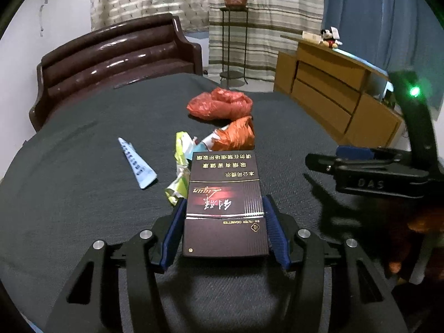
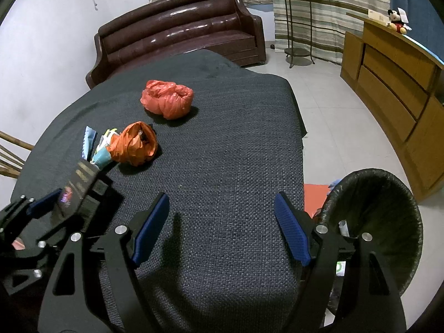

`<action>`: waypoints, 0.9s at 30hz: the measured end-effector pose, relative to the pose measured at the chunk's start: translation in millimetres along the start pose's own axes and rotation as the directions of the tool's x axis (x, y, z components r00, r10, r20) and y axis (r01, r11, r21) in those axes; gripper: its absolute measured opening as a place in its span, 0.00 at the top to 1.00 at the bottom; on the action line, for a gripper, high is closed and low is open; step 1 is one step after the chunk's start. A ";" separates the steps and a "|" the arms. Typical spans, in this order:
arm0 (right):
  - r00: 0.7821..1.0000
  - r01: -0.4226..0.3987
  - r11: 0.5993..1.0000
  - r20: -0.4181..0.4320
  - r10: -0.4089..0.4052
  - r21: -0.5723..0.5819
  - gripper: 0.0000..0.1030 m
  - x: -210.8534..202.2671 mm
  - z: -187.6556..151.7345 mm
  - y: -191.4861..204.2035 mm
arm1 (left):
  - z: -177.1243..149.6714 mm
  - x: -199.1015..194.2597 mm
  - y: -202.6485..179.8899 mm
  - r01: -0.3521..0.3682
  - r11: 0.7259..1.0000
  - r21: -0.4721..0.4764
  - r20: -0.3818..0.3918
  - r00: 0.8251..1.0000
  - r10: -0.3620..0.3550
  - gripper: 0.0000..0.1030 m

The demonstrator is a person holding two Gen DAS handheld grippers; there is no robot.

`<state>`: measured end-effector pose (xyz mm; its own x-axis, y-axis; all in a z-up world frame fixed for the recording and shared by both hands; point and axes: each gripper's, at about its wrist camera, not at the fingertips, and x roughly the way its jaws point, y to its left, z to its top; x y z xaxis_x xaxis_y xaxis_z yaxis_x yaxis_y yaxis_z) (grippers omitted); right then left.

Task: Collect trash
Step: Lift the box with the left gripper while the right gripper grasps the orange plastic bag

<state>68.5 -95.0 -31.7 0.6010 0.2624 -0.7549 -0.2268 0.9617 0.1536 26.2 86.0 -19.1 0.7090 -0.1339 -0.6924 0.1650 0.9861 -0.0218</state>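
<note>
Gripping cigarette pack [image 1: 224,211] by its long sides in left gripper [image 1: 223,211], above tabletop [image 2: 222,166] near edge; risking slippage in transit. Hovering right gripper [image 2: 222,230], fingers [image 2: 151,229] wide, holding nothing. Standing off right edge, trash bin [image 2: 388,183], contents mostly hidden.

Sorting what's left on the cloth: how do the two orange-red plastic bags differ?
The far bag is redder, larger and lies alone. The near bag is more orange, smaller, and touches the wrapper pile near the cigarette pack held in the left gripper. Both are crumpled plastic on the dark cloth.
</note>
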 end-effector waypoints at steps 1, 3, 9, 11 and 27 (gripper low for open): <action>1.000 0.001 1.000 0.000 -0.001 0.000 0.26 0.1 -0.3 1.8 | 0.5 -3.6 1.7 -0.001 1.000 -0.006 0.008 1.000 0.001 0.47; 1.000 -0.003 1.000 -0.002 0.003 0.000 0.26 0.6 0.1 6.1 | 1.1 -13.3 5.9 -0.013 1.000 -0.016 0.035 0.999 0.013 0.47; 0.999 -0.044 0.999 -0.005 0.044 -0.027 0.26 5.2 6.4 31.3 | 3.6 -25.1 27.3 -0.092 0.994 -0.053 0.070 0.993 0.096 0.47; 0.999 -0.053 0.997 0.004 0.053 -0.050 0.26 6.4 11.8 44.0 | 5.0 -24.4 37.1 -0.129 0.989 -0.068 0.072 0.988 0.133 0.47; 1.000 -0.029 0.988 -0.009 0.028 -0.151 0.32 48.5 47.6 95.2 | 0.4 -22.5 84.5 -0.201 0.968 -0.150 0.061 0.975 0.212 0.47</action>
<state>112.6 13.0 -23.4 0.5875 0.2881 -0.7562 -0.3570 0.9309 0.0773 24.5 172.3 -5.1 0.7683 0.0727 -0.6360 -0.0860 0.9962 0.0100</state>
